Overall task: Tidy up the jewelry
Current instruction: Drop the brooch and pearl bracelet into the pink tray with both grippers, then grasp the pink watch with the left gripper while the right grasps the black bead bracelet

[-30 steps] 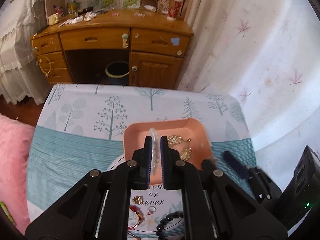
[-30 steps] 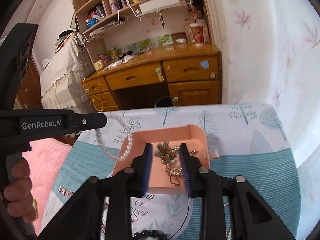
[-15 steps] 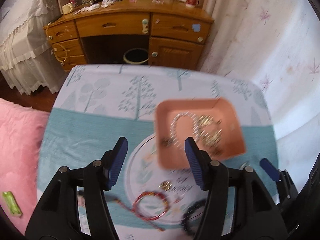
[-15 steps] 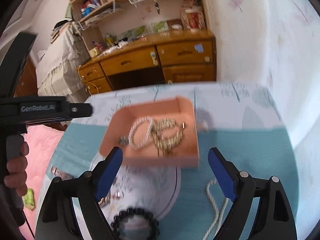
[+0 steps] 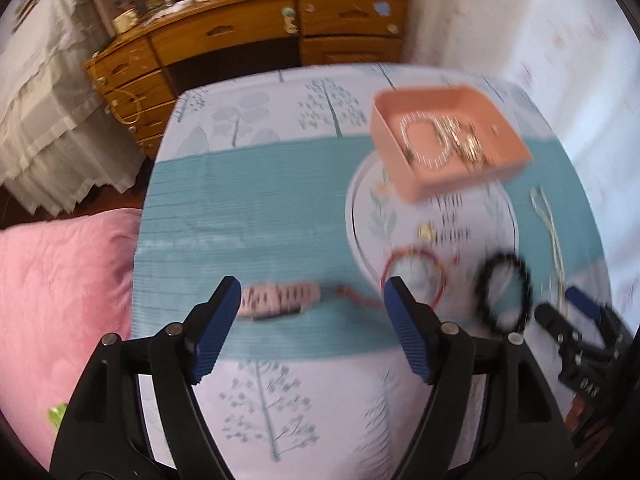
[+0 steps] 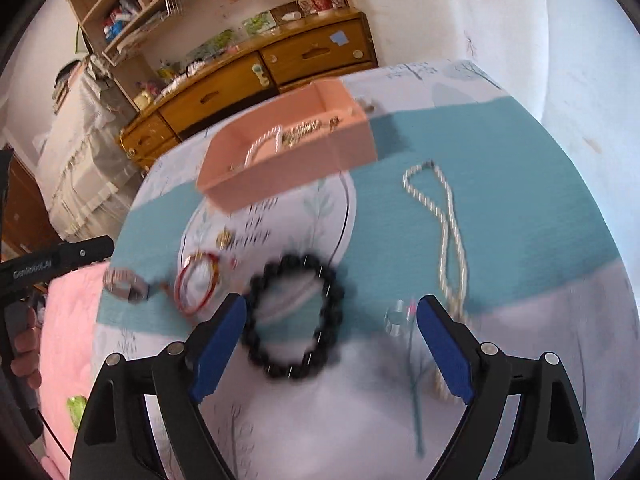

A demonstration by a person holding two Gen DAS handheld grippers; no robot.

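Right wrist view: our right gripper [image 6: 330, 330] hangs spread wide over the black bead bracelet [image 6: 294, 316], probably the next pick. Our left gripper [image 5: 314, 320], equally spread, faces the pink watch [image 5: 276, 300]; the tray [image 6: 296, 164] holds sorted pieces.

Pink tray [image 6: 280, 176] holds pearl strand [image 6: 262, 144] and gold chains [image 6: 300, 134]; black bead bracelet [image 6: 294, 316] lies flat nearby

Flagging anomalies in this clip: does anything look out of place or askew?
Nothing looks damaged. The pink tray sits skewed to the cloth's stripes, and the black bead bracelet and pearl rope lie outside it.
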